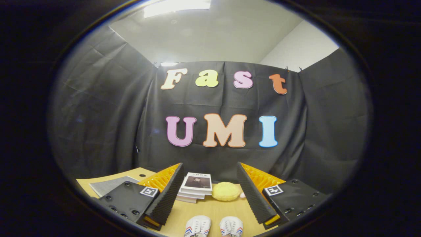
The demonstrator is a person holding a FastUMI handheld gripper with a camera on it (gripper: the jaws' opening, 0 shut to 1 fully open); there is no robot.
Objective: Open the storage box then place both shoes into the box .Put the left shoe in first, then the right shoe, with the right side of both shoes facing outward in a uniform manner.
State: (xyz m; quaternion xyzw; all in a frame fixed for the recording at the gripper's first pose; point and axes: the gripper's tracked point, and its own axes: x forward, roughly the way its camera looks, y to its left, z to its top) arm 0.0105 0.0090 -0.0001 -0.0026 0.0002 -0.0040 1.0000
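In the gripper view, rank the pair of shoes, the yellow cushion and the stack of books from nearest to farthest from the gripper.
Gripper open, holding nothing.
1. Pair of shoes, between the fingers, low on the table.
2. Yellow cushion, ahead, toward the right finger.
3. Stack of books, beside the cushion, reaching farther back.

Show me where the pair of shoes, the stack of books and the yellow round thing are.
Shoes point(213, 227), gripper view: toe of the left-hand shoe, between the open jaws.
Stack of books point(196, 186), gripper view: top cover.
Yellow round thing point(226, 191), gripper view: its middle.

Bright ceiling light point(177, 7) overhead, glare there; dark cloth dim; fisheye bends edges; focus sharp.
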